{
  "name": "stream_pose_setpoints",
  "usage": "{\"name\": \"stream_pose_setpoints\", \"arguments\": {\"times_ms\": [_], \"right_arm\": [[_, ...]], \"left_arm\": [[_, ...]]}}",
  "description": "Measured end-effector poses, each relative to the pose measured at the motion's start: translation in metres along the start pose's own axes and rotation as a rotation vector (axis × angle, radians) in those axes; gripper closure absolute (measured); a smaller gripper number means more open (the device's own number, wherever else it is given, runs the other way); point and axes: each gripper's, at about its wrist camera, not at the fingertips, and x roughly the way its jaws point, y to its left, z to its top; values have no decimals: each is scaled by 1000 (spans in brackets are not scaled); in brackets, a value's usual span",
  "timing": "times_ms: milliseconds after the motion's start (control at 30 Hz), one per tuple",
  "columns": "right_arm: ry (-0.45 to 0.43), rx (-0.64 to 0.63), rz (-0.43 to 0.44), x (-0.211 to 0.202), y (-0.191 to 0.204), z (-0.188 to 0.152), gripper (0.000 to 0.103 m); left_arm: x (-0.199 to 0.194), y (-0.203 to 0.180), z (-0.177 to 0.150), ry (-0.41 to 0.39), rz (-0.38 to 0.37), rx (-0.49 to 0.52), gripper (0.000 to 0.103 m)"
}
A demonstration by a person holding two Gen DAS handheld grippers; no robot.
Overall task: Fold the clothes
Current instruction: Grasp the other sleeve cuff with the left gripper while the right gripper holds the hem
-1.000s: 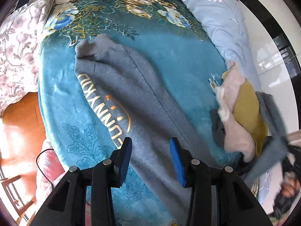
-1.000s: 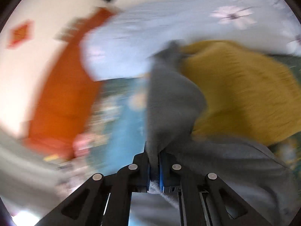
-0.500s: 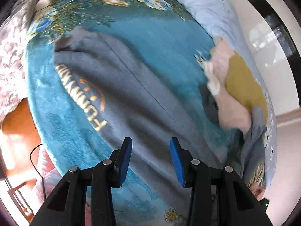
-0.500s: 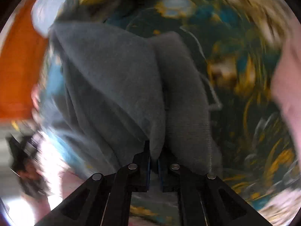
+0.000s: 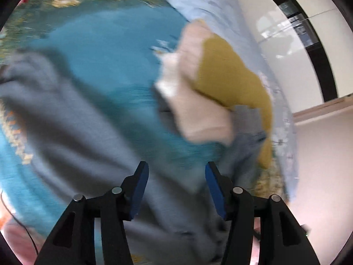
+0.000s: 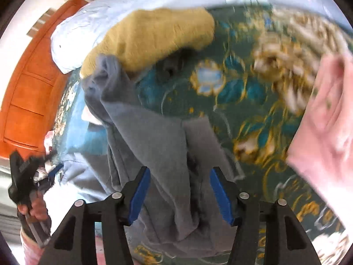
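Observation:
A grey sweatshirt point(image 5: 72, 119) with orange lettering lies spread on the teal floral blanket point(image 5: 114, 66); the view is blurred. My left gripper point(image 5: 176, 187) is open just above its lower part. In the right wrist view a grey sleeve point(image 6: 167, 154) lies loose between the fingers of my right gripper point(image 6: 179, 192), which is open. The left gripper point(image 6: 26, 176) and the hand holding it show at the left edge of that view.
A pile of pink-beige point(image 5: 194, 101) and mustard point(image 5: 231, 77) clothes sits at the blanket's right side, the mustard one also in the right wrist view point(image 6: 154, 35). A pale blue floral pillow point(image 5: 209, 6), a pink garment point(image 6: 326, 121) and an orange wooden headboard point(image 6: 28, 84) border the bed.
My right gripper has opened and let go of the grey sleeve, which now lies on the blanket. My left gripper has swung right toward the clothes pile and stayed open.

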Motion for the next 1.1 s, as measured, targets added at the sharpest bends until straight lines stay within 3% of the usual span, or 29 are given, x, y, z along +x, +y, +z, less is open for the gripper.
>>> {"name": "stream_pose_setpoints", "arguments": {"times_ms": [100, 200, 367, 400, 467, 500, 533, 633, 733, 867, 933, 967, 1100], "right_arm": [[10, 28, 0, -4, -6, -18, 29], [21, 71, -7, -4, -26, -26, 29], [45, 133, -20, -6, -46, -30, 28], [46, 135, -19, -6, -46, -29, 28], [47, 139, -18, -6, -45, -27, 28], [48, 141, -17, -7, -44, -26, 28], [48, 143, -16, -7, -44, -25, 28], [50, 149, -14, -8, -43, -22, 28], [6, 128, -9, -18, -37, -13, 28], [-88, 92, -2, -41, -27, 1, 28], [-103, 85, -7, -43, -23, 3, 28], [-100, 82, -17, -40, -21, 5, 28], [-79, 100, -71, -27, -17, 8, 28]], "left_arm": [[29, -32, 14, 18, 33, 71, 43], [60, -55, 25, 43, 46, 95, 42], [96, -67, 39, 81, -21, 14, 43], [100, -69, 41, 95, -30, 4, 46], [108, -76, 43, 131, -49, -1, 68], [109, -81, 43, 142, -40, 26, 91], [107, -86, 43, 141, -26, 64, 94], [83, -97, 48, 62, -29, 183, 98], [35, -88, 77, -79, -41, 235, 99], [-62, -37, 140, -348, -29, 164, 99], [-113, 11, 169, -482, 31, 61, 99], [-124, 27, 178, -510, 63, 24, 99], [-142, 107, 207, -532, 288, -113, 99]]}}
